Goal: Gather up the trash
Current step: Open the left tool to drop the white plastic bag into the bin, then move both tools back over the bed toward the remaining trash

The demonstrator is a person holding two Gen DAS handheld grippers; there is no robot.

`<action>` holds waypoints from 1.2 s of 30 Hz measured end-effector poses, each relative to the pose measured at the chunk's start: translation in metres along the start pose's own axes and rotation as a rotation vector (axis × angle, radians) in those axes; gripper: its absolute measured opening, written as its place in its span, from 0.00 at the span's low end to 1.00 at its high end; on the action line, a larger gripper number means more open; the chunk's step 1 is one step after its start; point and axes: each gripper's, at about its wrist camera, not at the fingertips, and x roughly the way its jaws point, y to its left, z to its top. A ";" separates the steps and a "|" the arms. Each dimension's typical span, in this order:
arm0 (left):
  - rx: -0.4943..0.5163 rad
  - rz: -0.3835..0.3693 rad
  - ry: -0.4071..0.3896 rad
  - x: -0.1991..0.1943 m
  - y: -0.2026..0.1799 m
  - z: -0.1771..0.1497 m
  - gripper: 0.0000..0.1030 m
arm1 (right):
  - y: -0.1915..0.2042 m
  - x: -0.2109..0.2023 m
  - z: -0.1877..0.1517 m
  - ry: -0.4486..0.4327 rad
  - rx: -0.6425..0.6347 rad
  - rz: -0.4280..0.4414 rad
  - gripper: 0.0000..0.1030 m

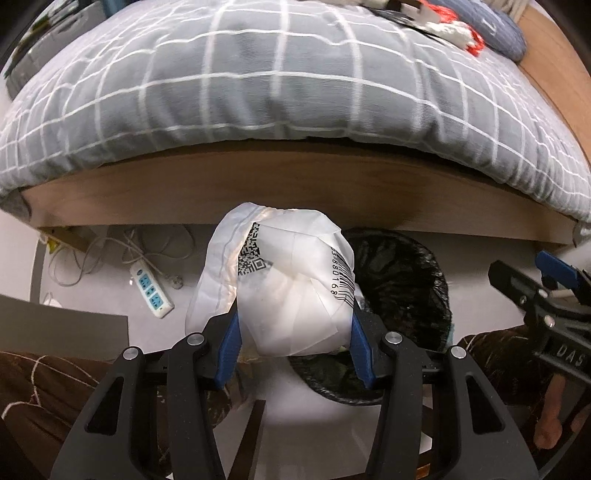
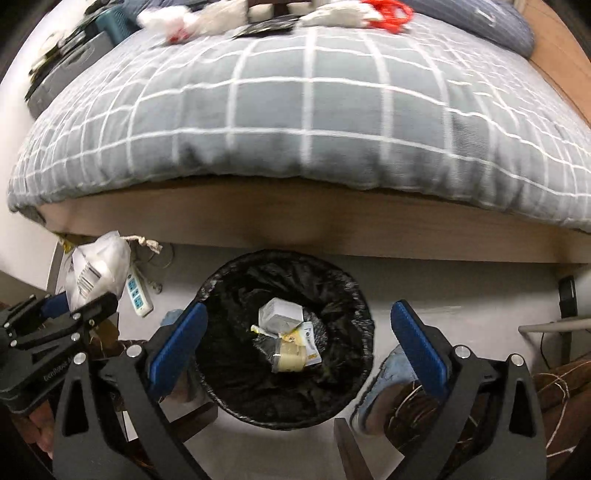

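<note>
My left gripper (image 1: 293,325) is shut on a crumpled white plastic bag (image 1: 291,280) with a QR code and a barcode, held above the floor just left of the black-lined trash bin (image 1: 406,280). In the right wrist view the bag (image 2: 96,269) and the left gripper (image 2: 74,306) show at the left. My right gripper (image 2: 299,332) is open and empty, directly above the bin (image 2: 229,369). Inside lie a white box (image 2: 279,314) and small wrappers (image 2: 295,354). The right gripper also shows in the left wrist view (image 1: 535,280).
A bed with a grey checked duvet (image 2: 295,122) and wooden frame (image 2: 295,225) stands behind the bin. More white and red items (image 2: 332,14) lie on the bed's far side. A power strip (image 1: 151,291) with cables lies on the floor. Slippered feet (image 2: 384,391) flank the bin.
</note>
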 end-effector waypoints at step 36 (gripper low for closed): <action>0.128 0.002 -0.064 -0.008 -0.091 0.010 0.82 | -0.055 -0.034 0.003 -0.097 0.058 -0.082 0.93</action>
